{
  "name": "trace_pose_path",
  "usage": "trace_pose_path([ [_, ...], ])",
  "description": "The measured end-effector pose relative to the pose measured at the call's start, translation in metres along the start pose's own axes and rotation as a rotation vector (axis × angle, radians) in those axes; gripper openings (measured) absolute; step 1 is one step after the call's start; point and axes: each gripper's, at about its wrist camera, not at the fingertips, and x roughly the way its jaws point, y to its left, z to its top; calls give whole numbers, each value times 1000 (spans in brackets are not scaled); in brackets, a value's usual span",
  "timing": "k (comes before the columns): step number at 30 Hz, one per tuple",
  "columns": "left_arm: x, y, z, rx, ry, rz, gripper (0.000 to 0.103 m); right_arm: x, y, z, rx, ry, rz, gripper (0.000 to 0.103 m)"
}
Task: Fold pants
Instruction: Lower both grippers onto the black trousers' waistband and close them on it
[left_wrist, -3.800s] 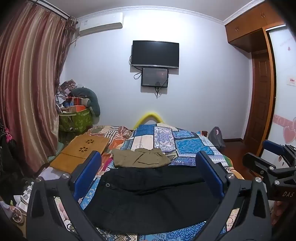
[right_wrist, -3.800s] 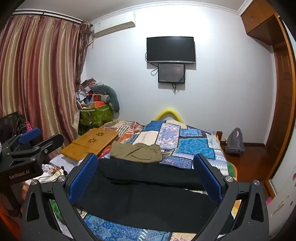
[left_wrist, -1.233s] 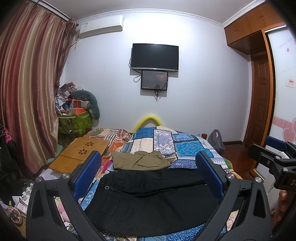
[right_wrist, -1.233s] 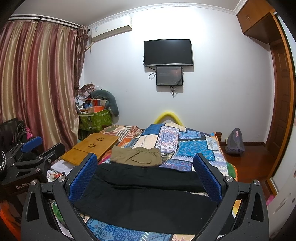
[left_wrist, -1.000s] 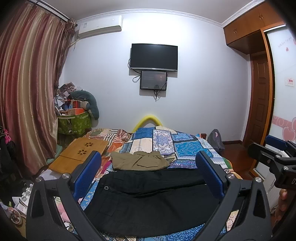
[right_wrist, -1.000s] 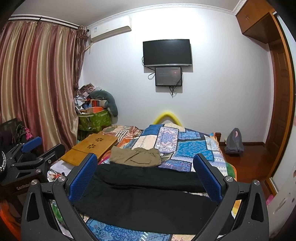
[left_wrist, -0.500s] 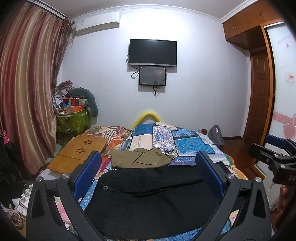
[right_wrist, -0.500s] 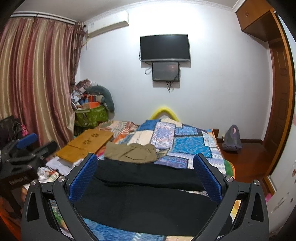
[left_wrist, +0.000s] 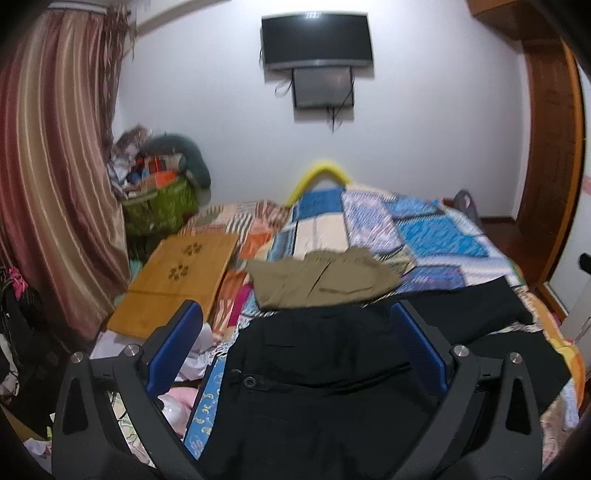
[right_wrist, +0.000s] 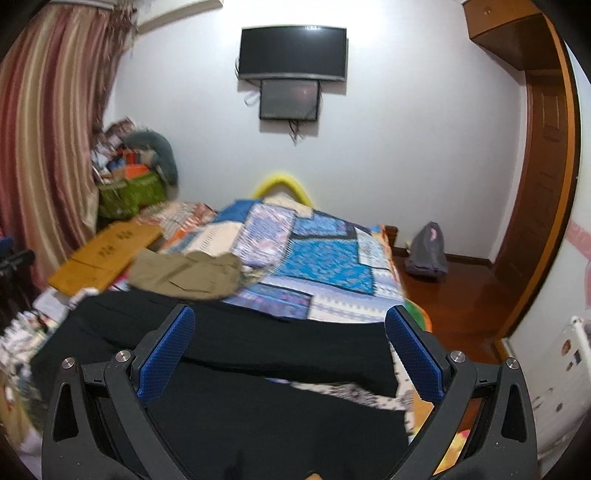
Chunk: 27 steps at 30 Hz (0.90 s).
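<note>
Over the black pants (left_wrist: 332, 369), both the left gripper (left_wrist: 295, 347) and right gripper (right_wrist: 290, 354) were held wide open, khaki pants (left_wrist: 321, 282) at 12 o'clock.

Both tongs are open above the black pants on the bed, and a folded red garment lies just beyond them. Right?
Not quite: the folded garment beyond the black pants is olive-khaki, not red, as the left wrist view shows. Both the left tongs and right tongs are open.

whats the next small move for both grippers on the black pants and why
Probably lower both and close on the near edge: the left gripper is open above the waistband end of the black pants, the right gripper open above the leg end, and neither holds cloth yet.
</note>
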Motion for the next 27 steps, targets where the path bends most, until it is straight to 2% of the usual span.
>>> trace_pose_path([
  [4, 58, 18, -5, -28, 88, 27, 103, 32, -16, -1, 7, 64, 7, 103],
  [9, 124, 38, -22, -46, 200, 25, 103, 75, -18, -8, -73, 131, -14, 103],
  [12, 163, 49, -38, -35, 256, 57, 103, 102, -19, -15, -118, 177, 16, 102],
  [15, 199, 63, -49, -83, 327, 39, 103, 140, -22, -21, -119, 253, 73, 101],
  [18, 230, 70, -49, -99, 381, 33, 103, 168, -25, -24, -125, 296, 94, 100],
  [22, 269, 77, -44, -95, 492, 63, 91, 201, -24, -24, -145, 337, 131, 97],
  [27, 314, 88, -50, -148, 635, 9, 88, 232, -17, -21, -213, 375, 154, 95],
])
